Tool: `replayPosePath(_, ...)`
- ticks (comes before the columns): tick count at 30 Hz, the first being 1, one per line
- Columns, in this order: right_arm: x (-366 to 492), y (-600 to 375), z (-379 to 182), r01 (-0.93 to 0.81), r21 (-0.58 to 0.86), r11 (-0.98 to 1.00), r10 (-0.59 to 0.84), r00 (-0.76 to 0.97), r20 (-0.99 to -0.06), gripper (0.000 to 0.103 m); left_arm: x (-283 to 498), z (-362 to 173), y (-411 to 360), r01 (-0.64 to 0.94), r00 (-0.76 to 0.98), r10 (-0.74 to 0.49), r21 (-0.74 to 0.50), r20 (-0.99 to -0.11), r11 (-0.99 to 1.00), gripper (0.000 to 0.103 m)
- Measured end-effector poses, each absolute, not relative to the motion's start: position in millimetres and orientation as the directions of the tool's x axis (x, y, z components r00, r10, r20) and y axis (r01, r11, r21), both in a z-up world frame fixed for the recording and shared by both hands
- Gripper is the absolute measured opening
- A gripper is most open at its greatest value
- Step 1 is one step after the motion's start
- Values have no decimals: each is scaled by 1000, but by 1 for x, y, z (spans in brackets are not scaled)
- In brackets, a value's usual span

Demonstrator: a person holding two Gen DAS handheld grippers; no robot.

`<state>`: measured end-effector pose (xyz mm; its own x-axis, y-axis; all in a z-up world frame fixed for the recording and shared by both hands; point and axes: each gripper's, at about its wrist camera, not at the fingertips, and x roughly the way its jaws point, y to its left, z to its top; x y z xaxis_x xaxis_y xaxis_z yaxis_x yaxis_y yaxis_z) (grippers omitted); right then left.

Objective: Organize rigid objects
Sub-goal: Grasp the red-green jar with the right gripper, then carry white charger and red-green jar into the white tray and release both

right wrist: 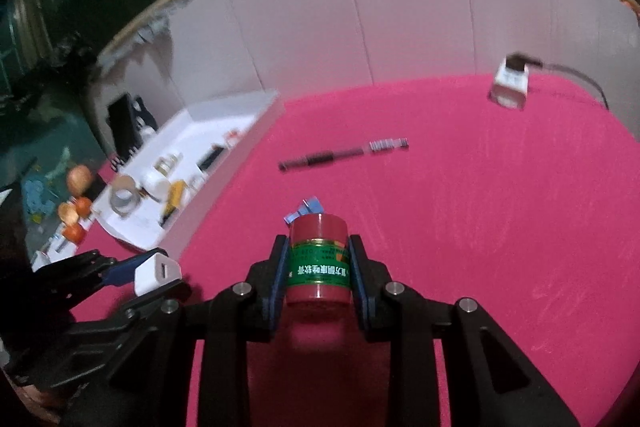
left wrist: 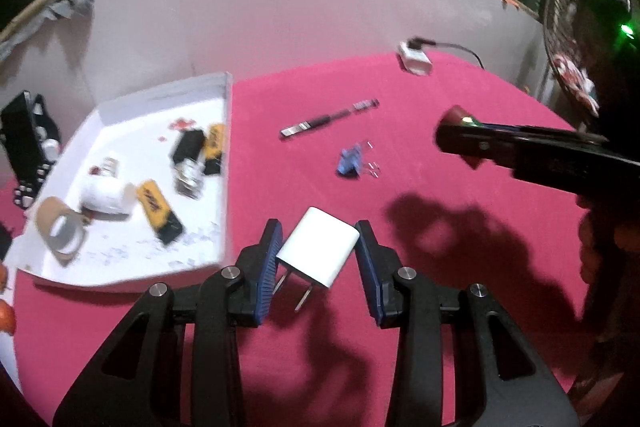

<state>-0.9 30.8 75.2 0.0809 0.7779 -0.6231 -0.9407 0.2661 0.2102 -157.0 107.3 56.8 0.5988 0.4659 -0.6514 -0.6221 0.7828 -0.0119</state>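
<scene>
My left gripper [left wrist: 318,247] is shut on a white plug adapter [left wrist: 318,253], prongs toward the camera, held above the pink cloth just right of the white tray [left wrist: 224,147]. It also shows in the right wrist view [right wrist: 156,273]. My right gripper [right wrist: 318,259] is shut on a red jar with a green label [right wrist: 318,263], held above the cloth; in the left wrist view the jar [left wrist: 456,119] shows at the tip of the right gripper. A black pen [left wrist: 328,119] and a blue binder clip [left wrist: 350,163] lie on the cloth.
The tray holds a tape roll [left wrist: 60,231], a white cup [left wrist: 104,195], yellow-black batteries [left wrist: 158,211] and small metal parts. A white charger with a cable [left wrist: 416,61] sits at the far edge. A black rack [left wrist: 26,143] and oranges [right wrist: 76,211] are left of the tray.
</scene>
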Motion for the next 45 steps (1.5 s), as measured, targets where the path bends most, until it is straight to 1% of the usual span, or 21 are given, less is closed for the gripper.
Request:
replayPosePath(8, -23, 32, 116, -965, 167, 201, 843, 84, -531, 28, -187, 89, 130, -737, 548, 590, -10, -593, 676, 37)
replayPosePath(15, -46, 43, 140, -982, 128, 139, 875, 61, -481, 28, -222, 105, 154, -815, 492, 666, -26, -561, 579, 37)
replayPosePath(29, -83, 72, 159, -994, 97, 53, 890, 3, -457, 28, -272, 117, 176, -876, 433, 730, -57, -529, 479, 37)
replayPosePath(45, -116, 110, 173, -998, 58, -24, 887, -48, -458, 28, -291, 126, 200, -898, 398, 760, -46, -514, 439, 37)
